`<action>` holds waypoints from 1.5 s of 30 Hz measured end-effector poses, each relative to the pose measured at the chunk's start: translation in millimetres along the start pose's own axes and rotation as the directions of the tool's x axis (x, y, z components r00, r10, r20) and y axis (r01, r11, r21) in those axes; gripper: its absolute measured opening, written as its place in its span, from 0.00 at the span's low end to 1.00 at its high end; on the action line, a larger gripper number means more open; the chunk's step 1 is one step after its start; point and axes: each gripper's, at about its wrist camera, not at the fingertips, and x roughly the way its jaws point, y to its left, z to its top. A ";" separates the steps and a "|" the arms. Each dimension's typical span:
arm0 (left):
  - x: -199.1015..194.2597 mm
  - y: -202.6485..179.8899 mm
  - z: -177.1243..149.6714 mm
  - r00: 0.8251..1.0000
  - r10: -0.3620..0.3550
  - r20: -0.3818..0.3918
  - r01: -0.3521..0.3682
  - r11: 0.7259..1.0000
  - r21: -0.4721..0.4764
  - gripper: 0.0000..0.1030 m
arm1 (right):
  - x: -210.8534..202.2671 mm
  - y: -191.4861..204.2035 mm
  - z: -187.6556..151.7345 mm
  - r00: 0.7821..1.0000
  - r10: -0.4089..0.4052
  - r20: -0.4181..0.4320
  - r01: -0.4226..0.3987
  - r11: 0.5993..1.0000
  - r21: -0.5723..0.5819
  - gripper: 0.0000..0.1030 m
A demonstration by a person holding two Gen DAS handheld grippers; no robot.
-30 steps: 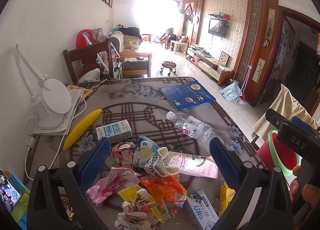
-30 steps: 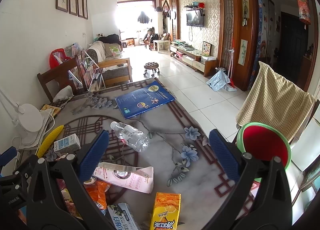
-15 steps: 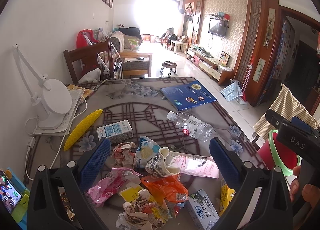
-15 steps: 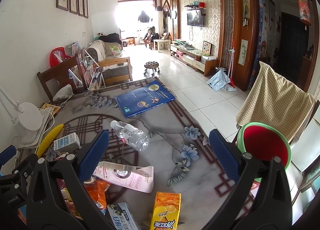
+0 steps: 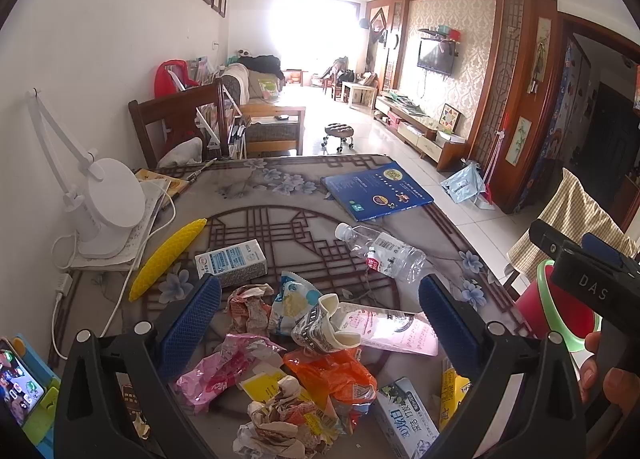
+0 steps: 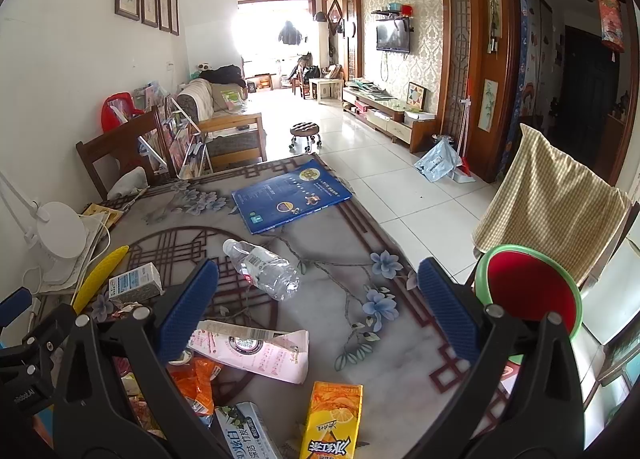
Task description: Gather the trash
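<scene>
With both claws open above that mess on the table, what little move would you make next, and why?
Probably lower the left gripper onto the crumpled paper cup and close. Its fingers are wide open with that cup lying between them, nothing is held yet, and the red bin waits beside the table past the right gripper.

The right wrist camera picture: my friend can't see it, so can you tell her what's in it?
The open right hand-held gripper hangs over a flower-patterned table strewn with trash: a clear plastic bottle lying on its side, a flat pink paper packet and an orange juice carton. A red bin with a green rim stands beside the table, at the right.
</scene>
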 end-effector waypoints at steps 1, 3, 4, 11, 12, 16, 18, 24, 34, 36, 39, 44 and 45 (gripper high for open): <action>0.2 0.1 -0.1 1.000 -0.001 0.000 0.001 1.000 0.000 0.92 | -0.1 0.1 0.0 1.000 0.000 0.000 0.000 1.000 0.000 0.96; 0.4 -0.1 -0.3 1.000 0.000 0.000 0.000 1.000 0.003 0.92 | 0.5 0.4 0.2 1.000 -0.001 -0.002 0.001 1.000 0.000 0.96; -0.1 -0.2 -0.1 1.000 0.000 0.001 0.000 1.000 0.002 0.92 | 1.5 0.1 -0.9 1.000 -0.001 -0.003 0.001 1.000 0.000 0.96; -1.5 5.9 -0.3 1.000 0.000 0.020 -0.002 0.998 0.067 0.92 | 5.3 0.8 -9.6 1.000 0.008 -0.021 -0.008 1.000 -0.021 0.96; -1.1 12.6 -1.3 0.999 0.021 0.030 -0.024 0.996 0.089 0.92 | 7.2 2.4 -13.8 0.999 0.019 -0.039 -0.020 0.999 -0.038 0.96; 11.7 48.1 -11.8 0.997 0.069 -0.042 -0.064 0.993 0.095 0.92 | 27.9 16.3 -49.7 0.971 0.094 -0.218 -0.125 0.983 -0.132 0.96; 19.9 77.8 -21.5 0.992 0.072 -0.105 -0.067 0.997 0.048 0.92 | 42.8 24.2 -75.2 0.926 0.155 -0.345 -0.216 0.965 -0.148 0.96; 37.2 123.8 -53.0 0.967 0.115 -0.225 -0.108 0.993 0.044 0.91 | 74.1 54.2 -142.4 0.768 0.228 -0.599 -0.376 0.917 -0.132 0.95; 103.1 123.7 -90.9 0.900 0.088 -0.426 -0.032 0.990 0.137 0.65 | 80.7 62.7 -177.7 0.673 0.220 -0.706 -0.426 0.896 -0.127 0.48; 118.3 118.3 -94.4 0.888 0.083 -0.453 -0.012 0.988 0.156 0.67 | 82.0 61.8 -178.8 0.670 0.218 -0.709 -0.424 0.897 -0.124 0.49; 134.9 114.6 -94.3 0.875 0.063 -0.480 0.007 0.990 0.143 0.70 | 82.6 60.4 -177.3 0.662 0.204 -0.721 -0.420 0.898 -0.131 0.58; 152.2 122.8 -92.3 0.857 0.032 -0.515 0.007 0.997 0.074 0.41 | 84.1 69.6 -176.2 0.664 0.212 -0.717 -0.444 0.884 -0.150 0.47; 152.8 124.9 -92.4 0.858 0.032 -0.513 0.003 0.998 0.068 0.35 | 84.3 72.0 -174.3 0.664 0.224 -0.714 -0.445 0.885 -0.136 0.47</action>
